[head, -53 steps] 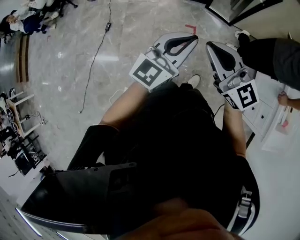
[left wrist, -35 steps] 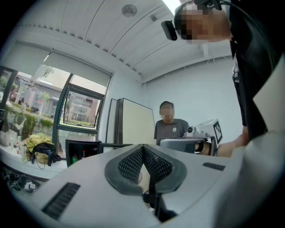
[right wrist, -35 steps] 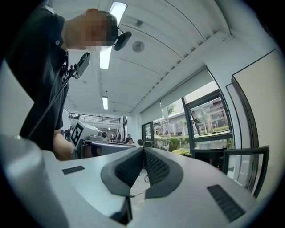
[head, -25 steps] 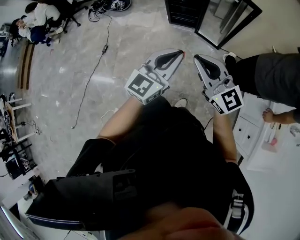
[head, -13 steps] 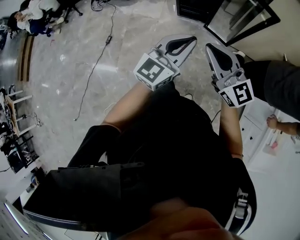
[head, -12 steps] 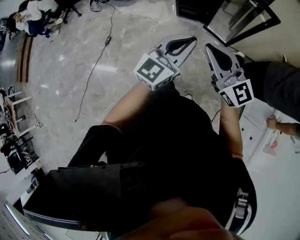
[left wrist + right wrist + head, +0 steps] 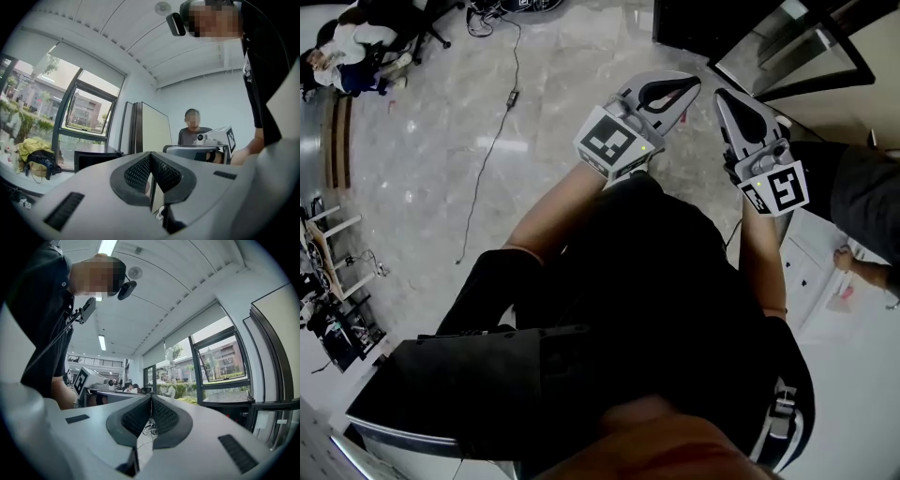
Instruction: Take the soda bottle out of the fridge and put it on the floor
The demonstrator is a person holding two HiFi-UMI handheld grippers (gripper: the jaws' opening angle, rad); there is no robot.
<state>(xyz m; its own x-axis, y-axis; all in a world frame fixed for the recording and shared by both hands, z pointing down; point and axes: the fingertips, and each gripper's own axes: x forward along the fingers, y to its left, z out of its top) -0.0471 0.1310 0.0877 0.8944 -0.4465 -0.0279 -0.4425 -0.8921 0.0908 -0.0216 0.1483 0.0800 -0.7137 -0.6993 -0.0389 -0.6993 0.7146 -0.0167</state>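
Note:
No soda bottle shows in any view. The dark fridge [image 7: 689, 23] stands at the top of the head view, its glass door [image 7: 797, 47] swung open. It also appears as a low dark box, the fridge [image 7: 93, 157], in the left gripper view and the fridge [image 7: 232, 409] in the right gripper view. My left gripper [image 7: 691, 85] and right gripper [image 7: 719, 95] are held side by side above the floor, pointing toward the fridge. The left gripper [image 7: 150, 154] has its pads together with nothing between them. The right gripper [image 7: 151, 397] is likewise shut and empty.
A person in dark clothes [image 7: 853, 173] stands at the right beside a white cabinet [image 7: 811, 272]. A cable [image 7: 487, 141] runs across the marble floor. Seated people [image 7: 347, 47] are at the far left. Another person [image 7: 192, 131] sits behind the grippers.
The head view has swung a little, and the fridge now sits closer to the top edge. Both grippers stay side by side and shut, shifted slightly right.

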